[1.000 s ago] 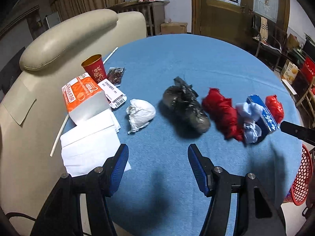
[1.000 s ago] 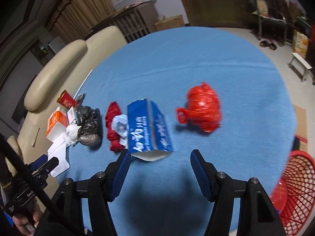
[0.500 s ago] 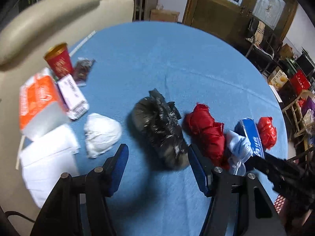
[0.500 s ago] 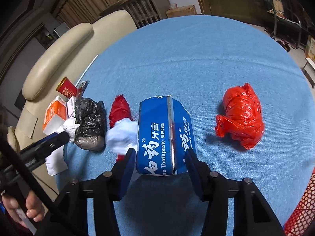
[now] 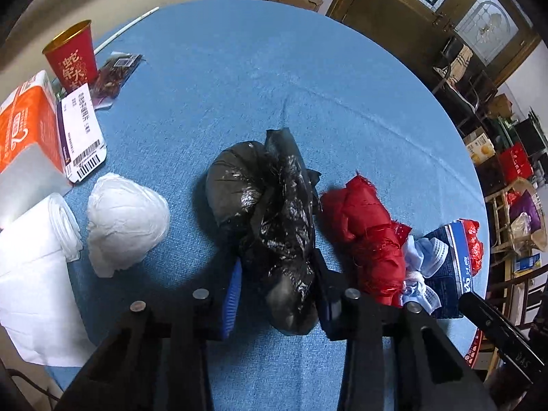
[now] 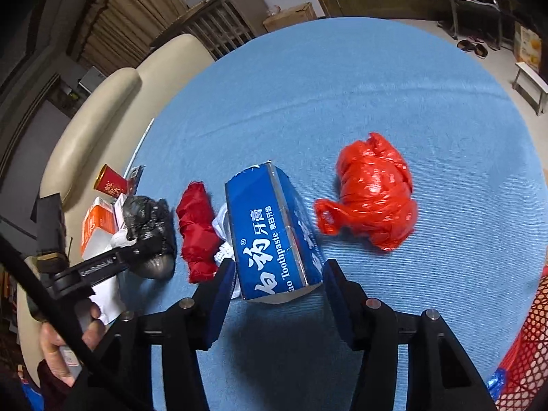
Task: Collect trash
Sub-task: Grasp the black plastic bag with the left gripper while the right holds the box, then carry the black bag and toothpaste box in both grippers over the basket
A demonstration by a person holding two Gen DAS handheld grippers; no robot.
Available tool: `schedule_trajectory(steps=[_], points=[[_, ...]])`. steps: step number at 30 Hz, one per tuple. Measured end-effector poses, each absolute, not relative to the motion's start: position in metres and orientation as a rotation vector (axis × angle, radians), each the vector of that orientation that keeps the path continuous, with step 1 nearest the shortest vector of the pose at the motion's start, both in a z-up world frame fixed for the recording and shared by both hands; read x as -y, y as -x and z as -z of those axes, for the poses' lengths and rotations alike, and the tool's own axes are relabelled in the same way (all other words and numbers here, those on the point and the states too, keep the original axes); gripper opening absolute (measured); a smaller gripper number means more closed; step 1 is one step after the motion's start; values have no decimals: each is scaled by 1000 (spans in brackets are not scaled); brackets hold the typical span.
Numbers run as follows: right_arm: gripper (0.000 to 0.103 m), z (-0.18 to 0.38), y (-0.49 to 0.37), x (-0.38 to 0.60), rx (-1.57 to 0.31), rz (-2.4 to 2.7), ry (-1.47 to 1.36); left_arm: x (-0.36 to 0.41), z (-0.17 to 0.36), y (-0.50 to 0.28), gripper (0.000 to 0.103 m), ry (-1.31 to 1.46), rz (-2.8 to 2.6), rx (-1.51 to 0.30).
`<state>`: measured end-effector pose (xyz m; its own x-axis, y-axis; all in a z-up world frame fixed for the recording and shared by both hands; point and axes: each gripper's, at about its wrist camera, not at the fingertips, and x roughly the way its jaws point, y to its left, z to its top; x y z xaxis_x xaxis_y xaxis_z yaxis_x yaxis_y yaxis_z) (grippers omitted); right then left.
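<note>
A crumpled black plastic bag (image 5: 274, 226) lies on the blue tablecloth (image 5: 274, 85). My left gripper (image 5: 277, 294) straddles its near end, and its jaws are closing with the pads against the bag. In the right wrist view a blue toothpaste box (image 6: 270, 226) sits between the pads of my right gripper (image 6: 279, 291), which touch its near end on both sides. A red bundle (image 5: 366, 239) and a pale blue mask (image 5: 424, 253) lie between the two. An orange-red plastic bag (image 6: 373, 202) rests to the right of the box.
On the left are a white paper wad (image 5: 126, 226), white napkins (image 5: 30, 274), an orange tissue pack (image 5: 24, 126), a labelled carton (image 5: 82, 130) and a red cup (image 5: 73, 56). A red mesh basket (image 6: 527, 352) stands off the table's right edge. A cream sofa (image 6: 96, 120) borders the left.
My left gripper came forward and down over the black bag and its jaws narrowed around it. My right gripper closed in on the toothpaste box, jaws narrowing to its sides.
</note>
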<state>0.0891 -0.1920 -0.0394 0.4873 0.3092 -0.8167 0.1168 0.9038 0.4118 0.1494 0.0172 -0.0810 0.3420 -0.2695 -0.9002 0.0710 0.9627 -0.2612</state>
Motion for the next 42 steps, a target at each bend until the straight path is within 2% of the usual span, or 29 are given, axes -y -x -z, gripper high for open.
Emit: schedule_trajectory(steps=[4,11,12,13,15,25,42], points=[[59,37,-95,176,-1071,-112,-363,-16,81,-148,30,184,223,-1197],[61,48,-101,169,-1115,-96,-297,-3,65,-118,29,98,212,-1142],[59,49,-100,169,-1107,-94,-296,-1,61,-114,29,78,208,-1127],[52,46,-97,170,-1084,-74,-279,2,58,-109,29,59,205,-1109],[44,44,-96,174,-1070,-65,-285,6,48,-97,29,14,195,-1070],[44,14,-58,194,-976,-118,-393,25,0,-42,29,-157,158,-890],[44,-30,12,220,-874,-134,-455,48,-35,0,29,-232,185,-776]])
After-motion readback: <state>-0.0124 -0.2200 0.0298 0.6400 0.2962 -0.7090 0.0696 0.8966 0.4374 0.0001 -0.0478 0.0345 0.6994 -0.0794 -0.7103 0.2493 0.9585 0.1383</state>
